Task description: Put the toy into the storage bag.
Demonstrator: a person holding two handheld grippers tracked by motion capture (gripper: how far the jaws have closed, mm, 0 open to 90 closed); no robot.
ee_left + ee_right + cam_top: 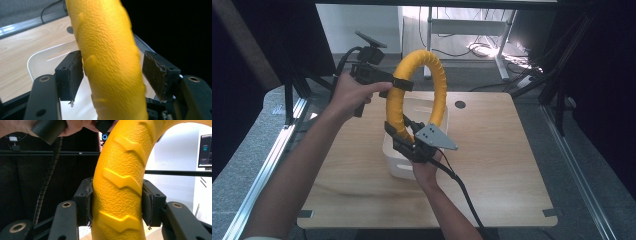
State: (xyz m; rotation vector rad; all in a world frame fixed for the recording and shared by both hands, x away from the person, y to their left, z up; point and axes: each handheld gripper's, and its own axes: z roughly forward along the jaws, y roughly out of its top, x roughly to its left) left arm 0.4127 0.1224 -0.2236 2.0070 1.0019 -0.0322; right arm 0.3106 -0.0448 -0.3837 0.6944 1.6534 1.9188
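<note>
Holding yellow ring above white bin: right claw clamped, left claw apart around it. Next: close left.

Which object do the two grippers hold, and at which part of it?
The right gripper clamps the yellow textured rubber ring at its lower part. The left gripper straddles its upper left arc; one pad touches, the other stands apart.

Yellow ring clamped between jaws, dark backdrop
</note>
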